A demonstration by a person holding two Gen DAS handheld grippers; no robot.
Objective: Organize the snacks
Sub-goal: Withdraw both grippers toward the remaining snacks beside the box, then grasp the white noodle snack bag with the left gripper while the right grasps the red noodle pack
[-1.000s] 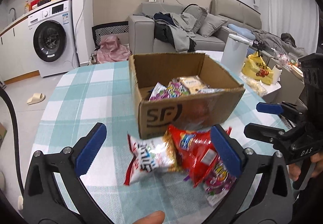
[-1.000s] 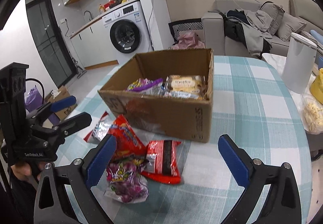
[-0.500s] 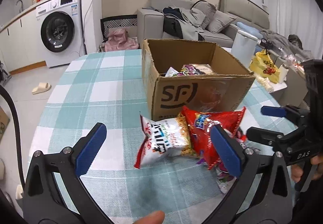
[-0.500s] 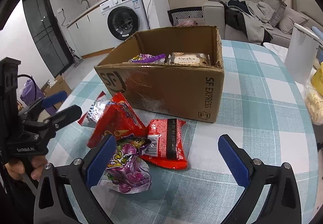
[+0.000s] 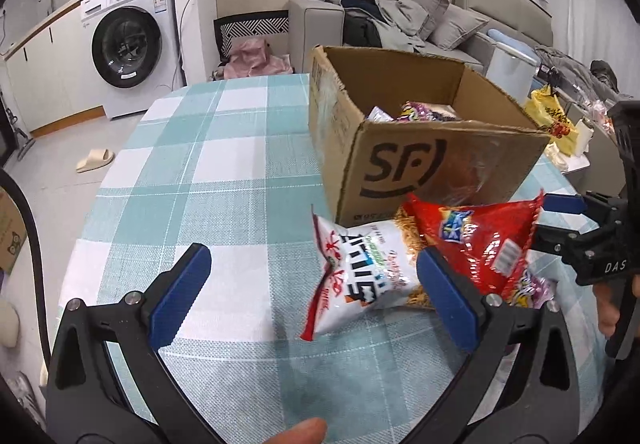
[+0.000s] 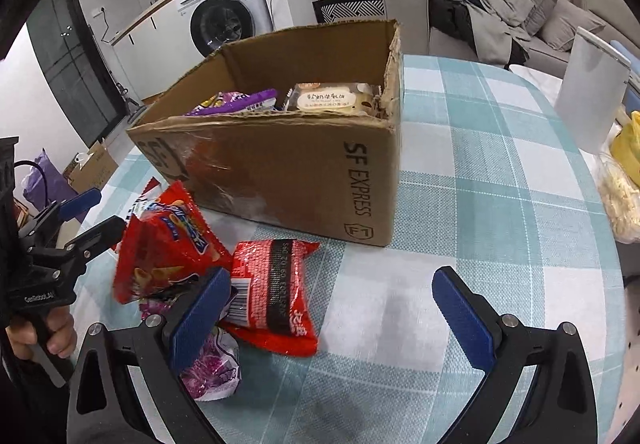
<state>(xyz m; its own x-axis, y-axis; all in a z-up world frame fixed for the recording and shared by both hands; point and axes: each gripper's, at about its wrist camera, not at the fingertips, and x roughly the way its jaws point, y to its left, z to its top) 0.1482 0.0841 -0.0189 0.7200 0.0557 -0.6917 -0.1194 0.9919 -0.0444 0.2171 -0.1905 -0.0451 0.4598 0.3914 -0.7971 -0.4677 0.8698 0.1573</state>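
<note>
The left hand-held gripper (image 5: 310,282) and right hand-held gripper (image 6: 330,306) both gape wide, holding nothing — loose snack packets (image 6: 270,294) lie on the table (image 5: 224,171) beside the cardboard box (image 6: 304,167).

snack packets (image 6: 272,292) before box (image 6: 304,179), on table (image 6: 500,171)
</note>
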